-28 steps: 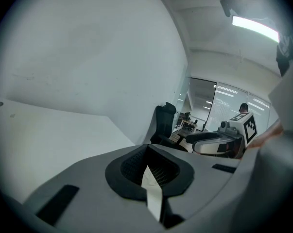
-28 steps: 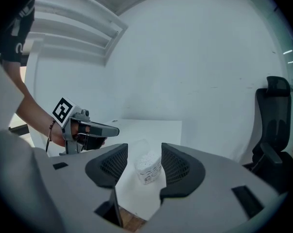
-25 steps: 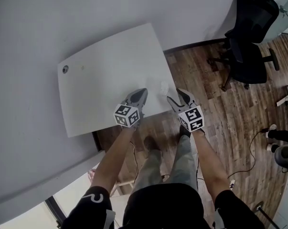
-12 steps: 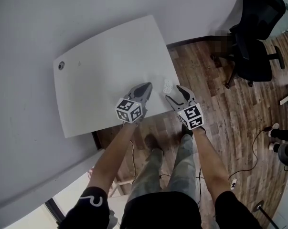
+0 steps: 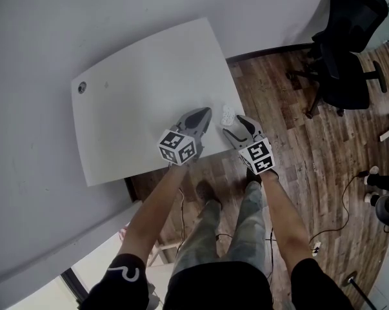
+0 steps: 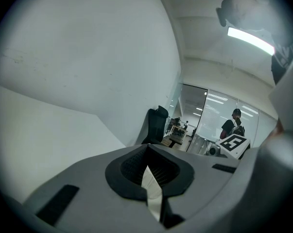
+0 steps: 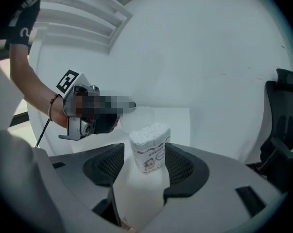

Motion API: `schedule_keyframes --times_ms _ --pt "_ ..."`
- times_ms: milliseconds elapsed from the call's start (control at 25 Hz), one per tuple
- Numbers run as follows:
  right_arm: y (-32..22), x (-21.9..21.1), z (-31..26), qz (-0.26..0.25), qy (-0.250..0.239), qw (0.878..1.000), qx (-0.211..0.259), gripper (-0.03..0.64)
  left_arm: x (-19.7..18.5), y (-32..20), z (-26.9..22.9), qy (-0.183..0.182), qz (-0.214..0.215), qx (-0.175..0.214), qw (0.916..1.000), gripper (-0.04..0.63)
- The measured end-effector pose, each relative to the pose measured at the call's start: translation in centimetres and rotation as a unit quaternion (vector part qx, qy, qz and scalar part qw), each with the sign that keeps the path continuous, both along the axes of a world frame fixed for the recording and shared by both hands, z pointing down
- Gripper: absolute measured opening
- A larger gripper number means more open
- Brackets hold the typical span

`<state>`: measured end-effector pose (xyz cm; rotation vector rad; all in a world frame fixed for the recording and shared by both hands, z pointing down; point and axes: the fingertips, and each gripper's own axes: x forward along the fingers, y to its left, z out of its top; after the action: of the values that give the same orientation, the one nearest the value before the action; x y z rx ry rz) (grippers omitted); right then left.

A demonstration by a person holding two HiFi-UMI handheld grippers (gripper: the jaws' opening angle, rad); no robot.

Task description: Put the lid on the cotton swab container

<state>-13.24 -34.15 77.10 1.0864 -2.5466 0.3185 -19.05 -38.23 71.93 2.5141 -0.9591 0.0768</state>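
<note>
The cotton swab container (image 7: 149,147), a small labelled tub full of white swabs with no lid on it, stands at the white table's (image 5: 142,89) right edge. In the head view the container (image 5: 228,115) is just ahead of my right gripper (image 5: 237,126). My right gripper (image 7: 144,168) is open, with the tub between its fingertips and a narrow gap at the left pad. My left gripper (image 5: 202,115) is shut on the thin translucent lid (image 6: 151,194), which shows edge-on between the jaws. In the right gripper view the left gripper (image 7: 129,105) holds the lid (image 7: 142,114) just behind and left of the tub.
The container is close to the table's near right corner, with the wooden floor (image 5: 291,141) beyond. A black office chair (image 5: 346,44) stands at the far right. A small round fitting (image 5: 82,88) sits at the table's far left corner. A white wall runs behind.
My left gripper has moved right and forward with the lid, closer to the container. The right gripper has stayed by the container.
</note>
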Motion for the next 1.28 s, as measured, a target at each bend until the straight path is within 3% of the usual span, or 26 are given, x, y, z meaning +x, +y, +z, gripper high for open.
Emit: schedule_keyframes --times_ms 760,1280 --pt "-0.7 -0.3 0.9 -0.009 0.019 1.0 0.009 0.245 2.9 0.3 -0.1 0.008 0.03 0.002 0.9995 0.025" --pt "-0.4 -0.2 0.8 -0.012 0.015 1.0 0.006 0.238 5.6 1.0 0.6 -0.013 0.072 0.003 0.9973 0.025"
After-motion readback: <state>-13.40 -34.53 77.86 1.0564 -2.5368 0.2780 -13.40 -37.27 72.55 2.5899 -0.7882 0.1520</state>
